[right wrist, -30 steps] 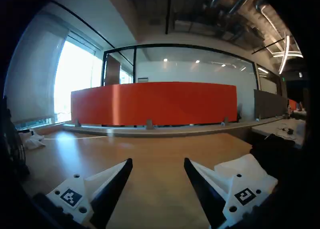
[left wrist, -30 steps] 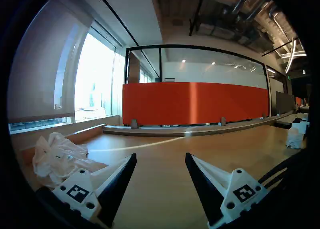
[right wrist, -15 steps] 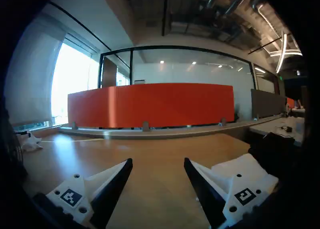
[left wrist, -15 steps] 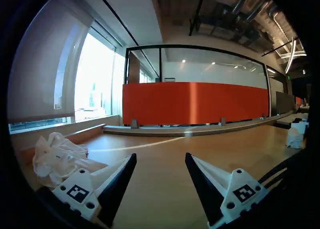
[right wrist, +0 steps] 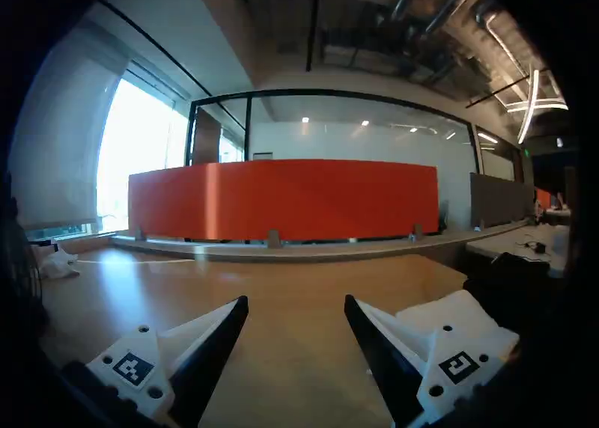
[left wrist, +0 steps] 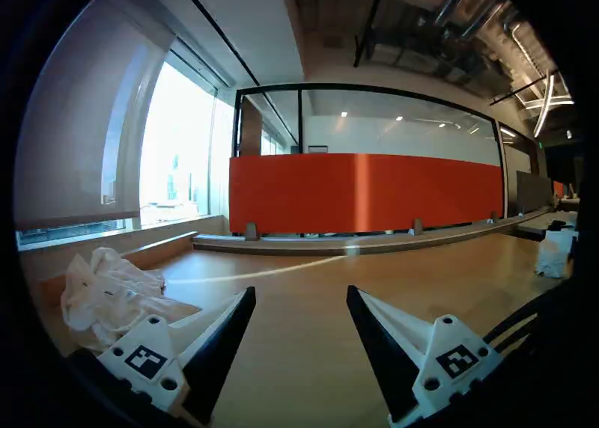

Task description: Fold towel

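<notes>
1. Left gripper view: the left hand-held gripper (left wrist: pixel 300 289) is released. Its 2 black-edged fingers stand apart with bare wood between them, and they grasp nothing.
2. The towel (left wrist: pixel 105 293) is a crumpled white heap lying on the bench (left wrist: pixel 314 271) at the near left, close to the bench's left edge below the window (left wrist: pixel 176 166). It sits just beyond this gripper's left finger. Whether the two touch cannot be told.
3. A small white item (left wrist: pixel 555 252) stands on the bench at the far right, well apart from the towel.
4. Right gripper view: the right hand-held gripper (right wrist: pixel 296 299) is also released, its 2 fingers spread over bare bench (right wrist: pixel 299 278) and holding nothing.
5. In this view the towel (right wrist: pixel 54 262) shows small at the far left edge, well apart from the right gripper's fingers.
6. An orange partition (left wrist: pixel 367 192) runs across the far side of the bench, and it also shows in the right gripper view (right wrist: pixel 284 200).
</notes>
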